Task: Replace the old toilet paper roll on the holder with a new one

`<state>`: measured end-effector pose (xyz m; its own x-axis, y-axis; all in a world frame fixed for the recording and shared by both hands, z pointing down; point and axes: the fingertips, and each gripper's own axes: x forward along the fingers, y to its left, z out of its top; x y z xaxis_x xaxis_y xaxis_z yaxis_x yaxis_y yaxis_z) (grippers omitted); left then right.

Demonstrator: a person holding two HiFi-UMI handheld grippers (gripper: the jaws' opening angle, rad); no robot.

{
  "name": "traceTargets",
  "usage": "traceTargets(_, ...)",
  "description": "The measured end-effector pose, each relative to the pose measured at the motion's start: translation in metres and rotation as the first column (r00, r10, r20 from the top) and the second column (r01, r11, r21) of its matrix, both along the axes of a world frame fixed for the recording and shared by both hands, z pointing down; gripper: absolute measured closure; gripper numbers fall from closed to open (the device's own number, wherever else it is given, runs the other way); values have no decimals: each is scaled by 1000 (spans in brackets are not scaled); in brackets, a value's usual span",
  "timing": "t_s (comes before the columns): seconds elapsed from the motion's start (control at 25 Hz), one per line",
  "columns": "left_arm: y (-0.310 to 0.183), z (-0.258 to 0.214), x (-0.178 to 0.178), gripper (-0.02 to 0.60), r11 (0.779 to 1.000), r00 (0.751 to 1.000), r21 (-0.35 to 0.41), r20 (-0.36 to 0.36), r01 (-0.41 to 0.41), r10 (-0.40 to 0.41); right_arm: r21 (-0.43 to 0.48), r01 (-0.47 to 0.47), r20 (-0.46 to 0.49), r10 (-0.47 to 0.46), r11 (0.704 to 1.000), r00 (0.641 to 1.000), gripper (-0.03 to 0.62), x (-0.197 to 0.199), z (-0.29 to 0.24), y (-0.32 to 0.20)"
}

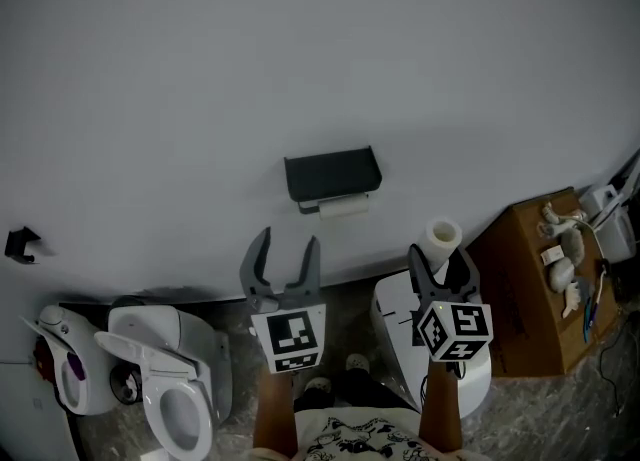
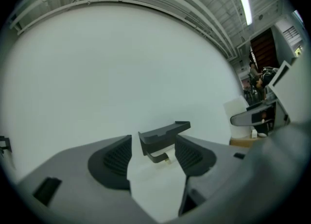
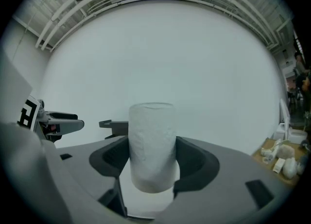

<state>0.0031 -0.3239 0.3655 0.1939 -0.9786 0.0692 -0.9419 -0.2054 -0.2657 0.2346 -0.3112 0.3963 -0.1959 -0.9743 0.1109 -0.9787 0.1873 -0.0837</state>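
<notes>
A black holder (image 1: 333,175) is fixed to the white wall, and a thin, nearly used-up roll (image 1: 345,208) hangs under its shelf. My left gripper (image 1: 287,251) is open and empty, below and left of the holder. In the left gripper view the holder (image 2: 163,138) shows between the spread jaws of that gripper (image 2: 153,159), still some way off. My right gripper (image 1: 441,261) is shut on a full white roll (image 1: 443,237) that stands upright, lower right of the holder. The right gripper view shows the new roll (image 3: 152,150) pinched between both pads of the gripper (image 3: 152,163).
A white toilet (image 1: 165,389) with its lid up stands at the lower left. A white bin (image 1: 398,321) sits under my right gripper. A wooden cabinet (image 1: 535,294) with small items on top stands at the right. A small black hook (image 1: 20,245) is on the wall at far left.
</notes>
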Motion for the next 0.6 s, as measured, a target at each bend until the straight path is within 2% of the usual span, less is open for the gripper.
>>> traceTargets(0.12,-5,3,6,308,1000,1000,-10,18,19,-19,-1,22,2,-22,1000,1000,289,5,2,-9)
traceTargets(0.28,-12,16,17,308,999,996,-25,80,33,-31,-10,40,8,-40,999,999,289,13,7,-21)
traceTargets(0.4,-16,23,26,308,999,986,-30,167,31,-26,-17,50,11,-50,999,999,289,18,12,-28)
traceTargets(0.48,-20,29,31,308,999,967,-38,255,28,-18,-21,56,10,-56,998,998,289,20,14,-33)
traceTargets(0.6,-24,39,37,308,998,920,-49,392,27,-5,-21,63,9,-63,998,998,289,23,14,-39)
